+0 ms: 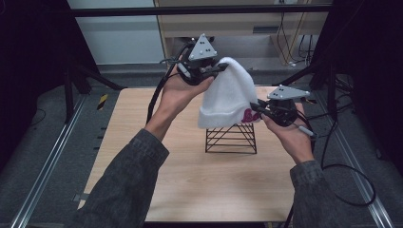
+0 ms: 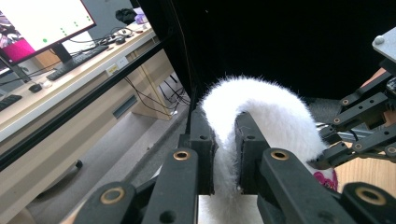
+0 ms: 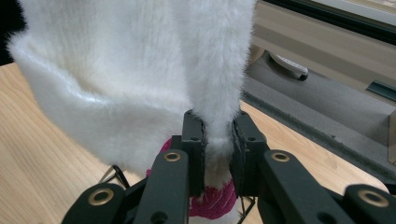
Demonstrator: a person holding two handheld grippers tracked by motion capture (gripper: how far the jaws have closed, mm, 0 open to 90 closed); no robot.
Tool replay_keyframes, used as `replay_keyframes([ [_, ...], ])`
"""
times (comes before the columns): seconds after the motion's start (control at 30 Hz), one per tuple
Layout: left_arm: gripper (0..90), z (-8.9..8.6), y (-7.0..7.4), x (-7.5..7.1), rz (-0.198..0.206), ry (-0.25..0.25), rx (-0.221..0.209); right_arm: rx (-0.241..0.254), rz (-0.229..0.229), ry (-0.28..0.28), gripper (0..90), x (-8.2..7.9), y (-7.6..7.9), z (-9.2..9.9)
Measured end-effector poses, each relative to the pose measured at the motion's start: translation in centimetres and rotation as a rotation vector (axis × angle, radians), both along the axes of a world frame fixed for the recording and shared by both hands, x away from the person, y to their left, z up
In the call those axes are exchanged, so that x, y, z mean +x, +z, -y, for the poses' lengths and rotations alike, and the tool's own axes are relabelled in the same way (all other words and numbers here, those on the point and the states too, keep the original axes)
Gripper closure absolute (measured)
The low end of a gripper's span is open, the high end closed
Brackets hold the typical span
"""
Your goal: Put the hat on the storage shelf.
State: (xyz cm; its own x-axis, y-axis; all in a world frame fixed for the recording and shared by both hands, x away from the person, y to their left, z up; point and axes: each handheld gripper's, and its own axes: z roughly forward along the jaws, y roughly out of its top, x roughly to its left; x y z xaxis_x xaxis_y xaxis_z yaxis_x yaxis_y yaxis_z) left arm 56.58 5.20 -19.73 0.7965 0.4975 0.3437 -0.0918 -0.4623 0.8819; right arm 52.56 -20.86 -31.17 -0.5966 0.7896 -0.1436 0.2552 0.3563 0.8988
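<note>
A fluffy white hat [image 1: 226,95] with a pink patch [image 1: 248,115] at its rim hangs in the air over a black wire stand [image 1: 231,138]. My left gripper [image 1: 219,69] is shut on the hat's top, and the white fur [image 2: 261,112] curls over its jaws in the left gripper view. Lower at the right, my right gripper [image 1: 256,109] is shut on the hat's rim beside the pink patch [image 3: 212,200]. The hat [image 3: 126,79] drapes down in front of the right gripper view. The stand's top is hidden behind the hat.
The wooden table [image 1: 190,180] carries the wire stand at its middle. Black frame legs [image 1: 81,78] stand at both back corners, and cables [image 1: 347,185] trail off the right edge. A desk with a monitor [image 2: 42,23] lies beyond the table.
</note>
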Motion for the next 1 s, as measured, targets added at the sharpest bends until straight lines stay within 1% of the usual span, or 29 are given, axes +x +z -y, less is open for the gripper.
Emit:
replay_keyframes([
  [0.3,80.5,0.7,-0.8,0.0,-0.013,-0.014,0.006,-0.006,-0.014,-0.008,77.8,-0.6,-0.8,0.6],
  [0.63,80.4,1.2,-1.6,0.1,-0.025,-0.026,0.015,-0.001,-0.028,-0.018,77.8,-1.0,-1.5,1.3],
  [1.0,80.4,1.5,-1.7,0.0,-0.029,-0.034,0.014,0.007,-0.036,-0.022,77.7,-1.2,-1.8,1.6],
])
